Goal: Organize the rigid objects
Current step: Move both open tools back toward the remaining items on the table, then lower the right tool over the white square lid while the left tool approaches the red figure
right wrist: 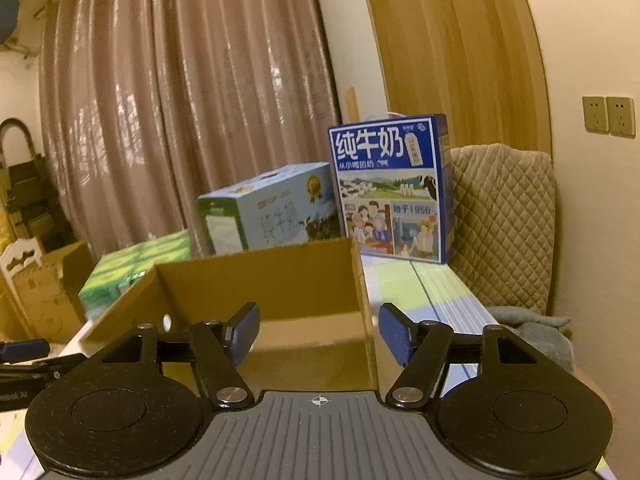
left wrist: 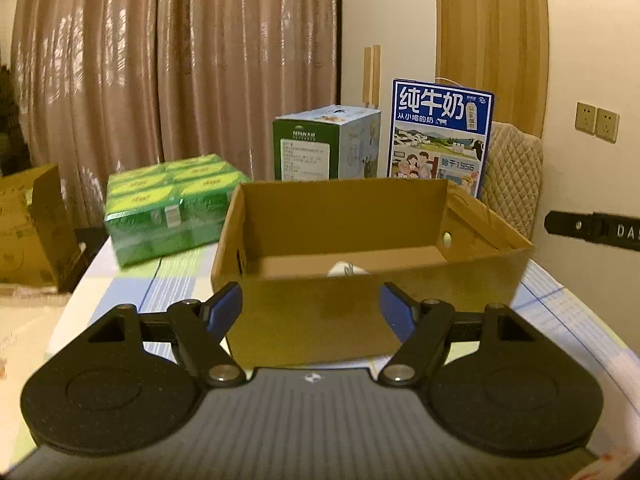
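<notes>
Left gripper (left wrist: 311,307) open, empty, cardboard box (left wrist: 360,300) just ahead, right gripper (right wrist: 319,330) likewise.

The open cardboard box (left wrist: 372,292) sits near the table's (left wrist: 120,300) front edge, a small object (left wrist: 347,269) inside. Behind it, along the far edge, left to right: shrink-wrapped pack (left wrist: 172,204), milk carton case (left wrist: 324,144), upright milk box (left wrist: 440,136).

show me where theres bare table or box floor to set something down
Inside the open brown cardboard box most of the floor is bare; only a small white object sits by the near wall. A free strip of checked tablecloth runs from the box's right side to the blue milk carton. The far left is crowded by the green shrink-wrapped pack and the green-and-white carton.
</notes>
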Motion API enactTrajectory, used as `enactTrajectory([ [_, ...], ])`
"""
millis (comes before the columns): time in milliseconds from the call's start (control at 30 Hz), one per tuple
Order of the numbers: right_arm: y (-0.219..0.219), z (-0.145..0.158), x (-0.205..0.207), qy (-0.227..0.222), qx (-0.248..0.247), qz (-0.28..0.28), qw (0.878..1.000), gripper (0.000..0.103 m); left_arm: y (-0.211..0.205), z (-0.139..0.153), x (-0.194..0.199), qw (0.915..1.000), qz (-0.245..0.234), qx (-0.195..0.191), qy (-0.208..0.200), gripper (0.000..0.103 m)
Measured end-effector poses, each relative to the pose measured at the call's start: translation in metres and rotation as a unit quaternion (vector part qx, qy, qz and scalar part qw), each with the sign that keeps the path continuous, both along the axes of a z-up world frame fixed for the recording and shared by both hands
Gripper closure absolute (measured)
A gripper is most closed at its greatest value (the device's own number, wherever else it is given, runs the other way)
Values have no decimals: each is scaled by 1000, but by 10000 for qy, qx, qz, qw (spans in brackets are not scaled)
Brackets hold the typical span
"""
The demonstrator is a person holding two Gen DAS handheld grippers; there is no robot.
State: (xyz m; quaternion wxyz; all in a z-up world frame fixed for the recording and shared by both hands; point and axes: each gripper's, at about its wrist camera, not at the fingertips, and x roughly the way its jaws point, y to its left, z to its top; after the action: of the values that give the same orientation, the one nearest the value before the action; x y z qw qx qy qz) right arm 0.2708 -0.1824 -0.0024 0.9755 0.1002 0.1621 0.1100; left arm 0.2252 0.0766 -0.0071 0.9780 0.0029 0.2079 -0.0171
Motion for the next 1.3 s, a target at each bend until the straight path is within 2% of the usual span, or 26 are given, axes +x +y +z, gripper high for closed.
enactTrajectory([
  [233,-9,-26,-39,597,-162,476,9969,28,-5,-11,-38,9998,29,-84,163,28],
  [367,-7,-51,-52,1045,-313,1214,9866,15,-10,-19,-52,9996,-13,-34,271,26],
  [467,-1,-66,-61,1105,-680,1550,9794,9,-10,-25,-61,9997,-67,-59,248,23],
  [533,4,-75,-63,1225,-911,1683,9738,9,-10,-32,-66,9998,-54,-19,178,20],
  [633,10,-82,-62,1223,-1081,1870,9687,9,-11,-38,-61,9991,-75,-159,380,19],
  [700,14,-86,-59,1277,-1181,1913,9660,9,-12,-40,-58,9992,-107,-106,377,10],
  [767,17,-91,-54,1316,-1252,1948,9639,9,-13,-45,-54,9988,-76,-31,474,9],
  [933,25,-103,-33,1381,-1578,2071,9556,9,-13,-61,-37,9960,-110,-173,875,8],
  [1167,28,-116,0,1645,-1666,2112,9490,9,-18,-77,-21,9926,-143,-155,1194,8],
  [1300,29,-125,14,1767,-1753,2110,9452,9,-17,-83,-14,9905,-83,-281,1342,8],
])
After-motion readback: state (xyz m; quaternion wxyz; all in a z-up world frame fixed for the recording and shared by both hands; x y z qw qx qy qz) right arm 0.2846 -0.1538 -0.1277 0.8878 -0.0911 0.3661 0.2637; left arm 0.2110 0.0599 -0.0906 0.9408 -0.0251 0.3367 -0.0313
